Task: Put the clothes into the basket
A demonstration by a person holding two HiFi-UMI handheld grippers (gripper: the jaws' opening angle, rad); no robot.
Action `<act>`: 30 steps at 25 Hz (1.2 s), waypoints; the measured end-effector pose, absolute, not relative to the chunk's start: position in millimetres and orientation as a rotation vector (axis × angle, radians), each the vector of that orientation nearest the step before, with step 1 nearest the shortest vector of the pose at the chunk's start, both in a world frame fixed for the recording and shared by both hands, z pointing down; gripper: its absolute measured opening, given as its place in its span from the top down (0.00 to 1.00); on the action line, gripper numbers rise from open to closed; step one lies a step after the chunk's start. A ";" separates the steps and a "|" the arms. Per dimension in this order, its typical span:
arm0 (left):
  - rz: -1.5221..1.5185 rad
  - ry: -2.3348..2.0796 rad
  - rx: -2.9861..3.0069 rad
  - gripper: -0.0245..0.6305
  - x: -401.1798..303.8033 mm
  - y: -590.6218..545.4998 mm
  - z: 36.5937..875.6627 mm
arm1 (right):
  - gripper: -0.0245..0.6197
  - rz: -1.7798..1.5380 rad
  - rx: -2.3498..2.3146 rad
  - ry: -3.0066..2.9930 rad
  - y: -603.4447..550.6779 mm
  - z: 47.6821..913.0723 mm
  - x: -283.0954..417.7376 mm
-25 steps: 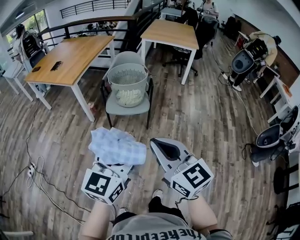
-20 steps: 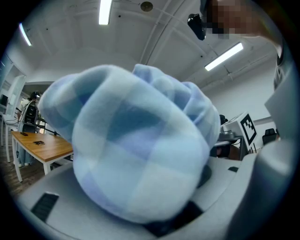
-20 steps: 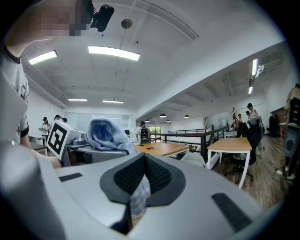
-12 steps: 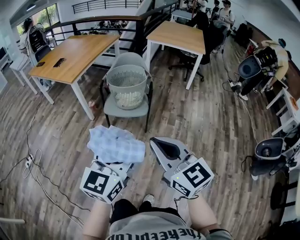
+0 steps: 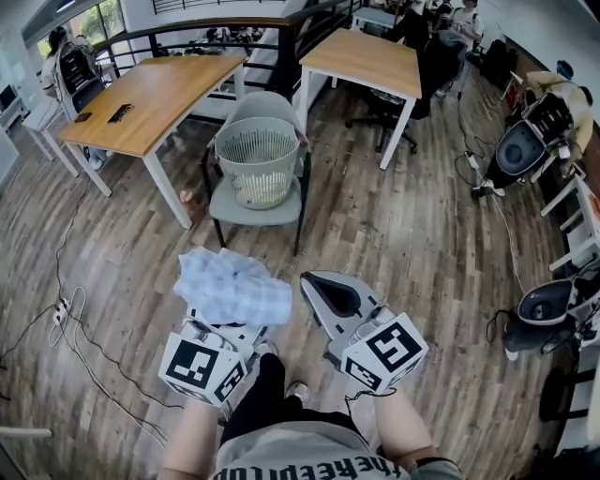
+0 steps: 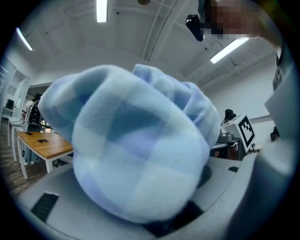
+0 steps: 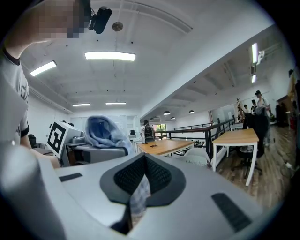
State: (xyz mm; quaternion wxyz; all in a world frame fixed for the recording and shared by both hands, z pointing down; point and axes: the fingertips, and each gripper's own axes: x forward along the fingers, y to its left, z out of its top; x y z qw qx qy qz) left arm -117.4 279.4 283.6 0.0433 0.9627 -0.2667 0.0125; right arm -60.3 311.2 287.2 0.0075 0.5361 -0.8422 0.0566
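A light blue checked cloth [image 5: 234,289] is bunched in my left gripper [image 5: 239,317], whose jaws are shut on it; in the left gripper view the cloth [image 6: 140,150] fills the space between the jaws. My right gripper [image 5: 330,294] is beside it to the right and carries nothing. Its black pads [image 7: 140,176] stand together with only a thin slit between them. The white slatted basket [image 5: 257,159] sits on a grey chair [image 5: 255,214] ahead of both grippers, well apart from them. The right gripper view shows the cloth [image 7: 105,131] at its left.
Wooden desks stand behind the chair, one to the left [image 5: 155,98] and one to the right [image 5: 370,52]. A railing [image 5: 216,28] runs behind them. Cables [image 5: 70,319] trail on the wooden floor at left. Robots or machines [image 5: 534,314] stand at right.
The room has slid in the head view as the person walks toward the chair; a leg now shows below the grippers. Both grippers keep their places and the cloth stays held.
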 end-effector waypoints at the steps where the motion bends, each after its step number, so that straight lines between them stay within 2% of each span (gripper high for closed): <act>1: 0.042 -0.810 2.942 0.48 -116.6 275.8 285.5 | 0.95 0.181 1.675 -2.632 307.8 288.9 -60.6; 30: 0.004 -0.702 2.975 0.48 -94.5 119.5 274.0 | 0.95 0.155 1.739 -2.579 153.8 275.1 -48.3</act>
